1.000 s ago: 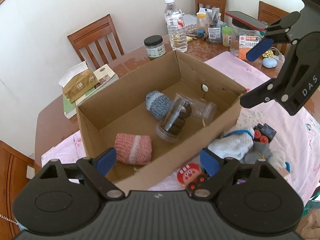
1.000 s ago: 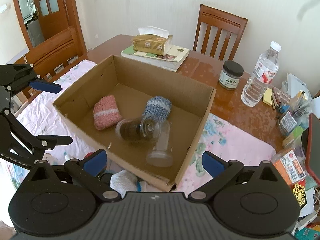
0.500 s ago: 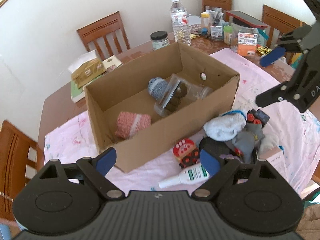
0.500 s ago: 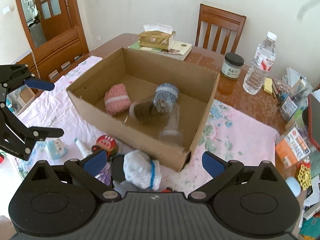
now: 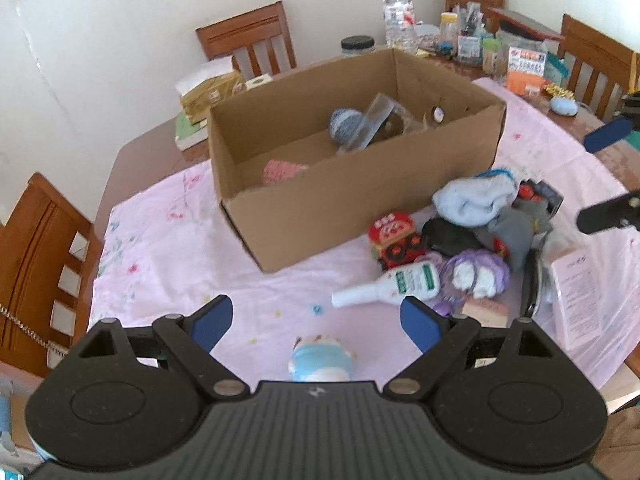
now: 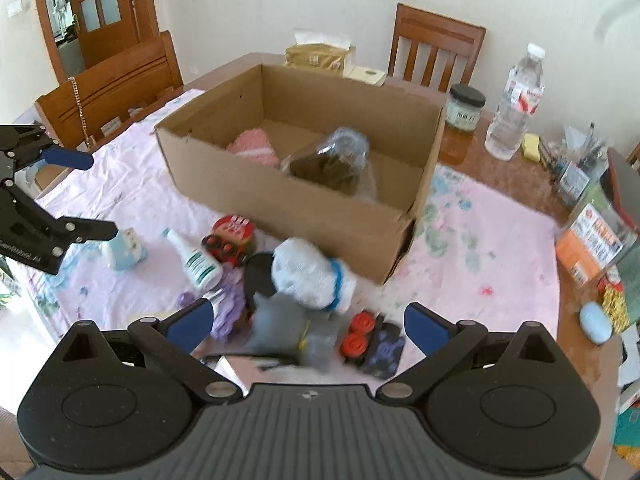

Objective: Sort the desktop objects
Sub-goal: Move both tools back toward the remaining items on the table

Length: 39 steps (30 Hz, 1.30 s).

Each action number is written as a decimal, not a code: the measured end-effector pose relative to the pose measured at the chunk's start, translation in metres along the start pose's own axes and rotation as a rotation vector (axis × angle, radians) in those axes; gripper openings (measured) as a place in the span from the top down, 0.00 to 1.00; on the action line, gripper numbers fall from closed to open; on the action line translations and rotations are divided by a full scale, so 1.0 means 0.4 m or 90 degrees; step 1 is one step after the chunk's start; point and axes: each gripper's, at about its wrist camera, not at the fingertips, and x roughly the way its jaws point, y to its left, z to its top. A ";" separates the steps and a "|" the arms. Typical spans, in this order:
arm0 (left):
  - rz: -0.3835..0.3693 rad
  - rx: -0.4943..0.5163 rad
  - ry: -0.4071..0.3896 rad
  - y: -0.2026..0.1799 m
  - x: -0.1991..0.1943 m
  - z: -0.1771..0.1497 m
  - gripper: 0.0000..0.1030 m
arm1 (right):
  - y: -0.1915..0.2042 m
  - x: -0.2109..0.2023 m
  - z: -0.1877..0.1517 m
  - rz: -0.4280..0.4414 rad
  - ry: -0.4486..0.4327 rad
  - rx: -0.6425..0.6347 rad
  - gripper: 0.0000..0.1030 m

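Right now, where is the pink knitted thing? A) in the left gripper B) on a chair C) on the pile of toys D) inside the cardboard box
D: the pink knitted thing lies on the floor of the cardboard box, near the clear jar.

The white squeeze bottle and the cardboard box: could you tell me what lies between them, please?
In the left wrist view, a red toy sits between the white squeeze bottle and the cardboard box.

Left gripper (image 6: 70, 196): you can make out part of a white word, too blurred to read.
Jar (image 6: 464, 110), bottle (image 6: 516, 104), tube (image 6: 196, 262) labels: print you cannot read.
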 end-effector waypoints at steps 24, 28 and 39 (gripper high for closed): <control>-0.016 -0.031 0.022 0.019 0.087 -0.119 0.31 | 0.159 0.008 -0.154 -0.064 0.028 0.009 0.00; -0.018 -0.029 0.021 0.027 0.098 -0.124 0.38 | 0.182 0.014 -0.169 -0.076 0.032 0.009 0.02; -0.046 -0.009 0.021 0.033 0.122 -0.130 0.48 | 0.224 0.047 -0.180 -0.119 0.048 0.057 0.18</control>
